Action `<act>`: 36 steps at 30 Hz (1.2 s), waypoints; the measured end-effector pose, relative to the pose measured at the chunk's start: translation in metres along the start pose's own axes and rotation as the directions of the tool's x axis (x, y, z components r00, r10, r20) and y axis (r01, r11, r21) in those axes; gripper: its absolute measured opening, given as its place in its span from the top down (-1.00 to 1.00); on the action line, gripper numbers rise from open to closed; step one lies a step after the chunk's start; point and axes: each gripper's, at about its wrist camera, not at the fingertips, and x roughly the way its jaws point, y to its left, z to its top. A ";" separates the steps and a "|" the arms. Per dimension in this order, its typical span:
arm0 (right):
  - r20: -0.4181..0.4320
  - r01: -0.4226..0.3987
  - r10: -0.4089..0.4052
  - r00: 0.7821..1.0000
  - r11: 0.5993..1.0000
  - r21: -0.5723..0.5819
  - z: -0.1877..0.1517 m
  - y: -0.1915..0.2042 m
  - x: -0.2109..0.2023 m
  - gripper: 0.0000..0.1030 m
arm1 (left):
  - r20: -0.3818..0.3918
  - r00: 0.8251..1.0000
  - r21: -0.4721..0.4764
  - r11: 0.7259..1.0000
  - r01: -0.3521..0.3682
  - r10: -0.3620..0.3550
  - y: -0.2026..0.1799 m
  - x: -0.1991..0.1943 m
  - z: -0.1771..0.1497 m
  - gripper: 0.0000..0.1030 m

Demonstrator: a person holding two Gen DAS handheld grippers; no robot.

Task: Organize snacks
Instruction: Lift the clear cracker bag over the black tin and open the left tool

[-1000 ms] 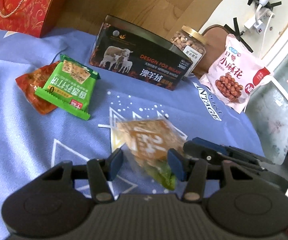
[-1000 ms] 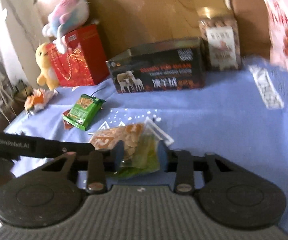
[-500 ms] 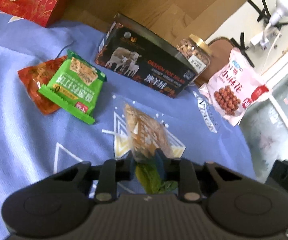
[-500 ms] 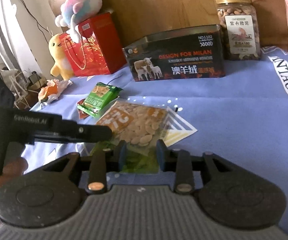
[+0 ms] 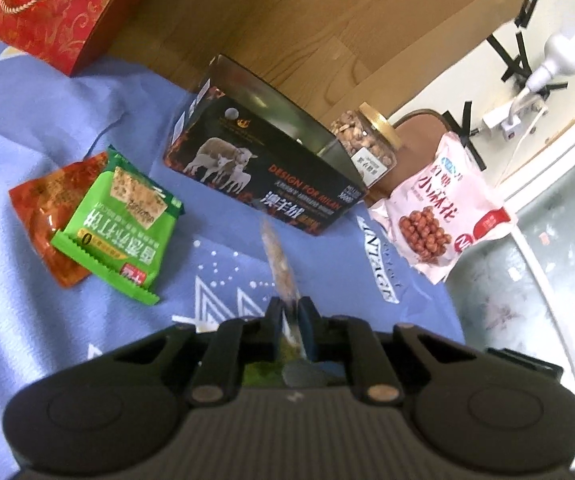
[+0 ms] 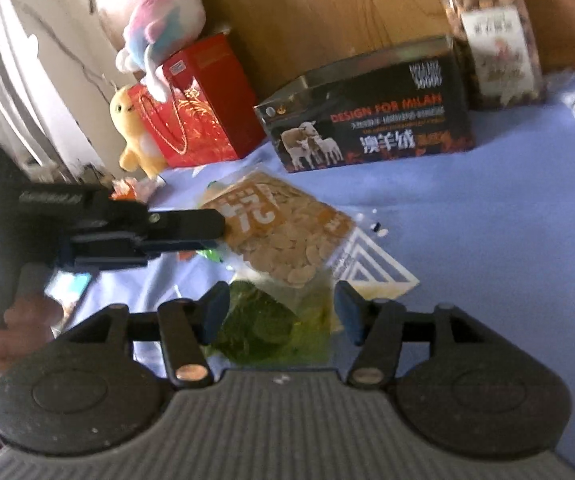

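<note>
A: Grippers first. Left gripper [image 5: 290,307]: jaws closing, pads pinched on the edge of the clear seed packet [image 5: 277,264], which stands edge-on between them, its far tip reaching toward the black sheep-print box [image 5: 263,176].

B: Confirmed in the right wrist view. Left gripper [image 6: 207,232] enters from the left side and bites the packet's left edge; the seed packet [image 6: 283,236] hangs tilted in front of the black sheep-print box [image 6: 371,120], orange label up, green lower end nearest the camera.

A: Right gripper [image 6: 281,308]?

B: Jaws opening. Green end of the packet lies between the pads, but a gap shows on each side; pads are not pressing it. A hand [image 6: 11,328] grips the left tool's handle at lower left.

A: Other snacks, all relative to the box. Green cracker packet [image 5: 117,226] lies left of the box on the blue cloth [image 5: 15,320], overlapping an orange-red packet [image 5: 47,208]. Nut jar with gold lid [image 5: 367,144] stands just behind the box's right end. Pink bag of fried twists [image 5: 443,208] leans right of the box.

B: Red gift bag [image 6: 203,104] stands left of the box, a pastel plush [image 6: 163,20] on top, a yellow plush [image 6: 135,136] beside it. Right view is motion-blurred; jar label unreadable.
</note>
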 end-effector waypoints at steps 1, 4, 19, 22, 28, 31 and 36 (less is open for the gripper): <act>0.001 -0.003 0.003 1.000 1.000 -0.001 0.002 0.000 0.003 -0.18 | -0.005 1.000 -0.019 1.000 0.012 -0.012 0.002 0.001 0.002 0.80; 0.010 0.018 -0.018 1.000 0.999 -0.049 0.004 0.006 0.008 -0.17 | -0.012 0.999 -0.070 0.997 0.031 -0.032 0.009 0.004 0.007 0.80; 0.021 0.043 -0.043 0.999 0.999 -0.013 0.006 -0.006 0.009 0.84 | -0.010 0.999 0.002 0.999 -0.047 0.047 0.001 0.014 0.017 0.78; 0.000 0.014 -0.014 1.000 0.997 0.072 0.022 -0.024 0.004 0.80 | 0.006 0.992 0.010 0.992 -0.126 0.126 0.002 0.010 0.033 0.65; -0.066 0.015 0.007 0.998 0.944 0.329 0.053 -0.071 0.005 0.06 | -0.061 0.993 -0.045 0.994 -0.101 0.098 0.008 0.016 0.035 0.08; -0.066 -0.035 0.072 0.995 0.892 0.451 0.055 -0.086 0.015 0.12 | -0.081 0.992 -0.086 0.991 -0.106 0.099 0.015 0.032 0.031 0.07; -0.046 -0.061 0.093 0.995 0.879 0.473 0.059 -0.085 0.028 0.18 | -0.100 0.994 -0.230 0.971 -0.064 0.041 0.039 0.052 0.036 0.18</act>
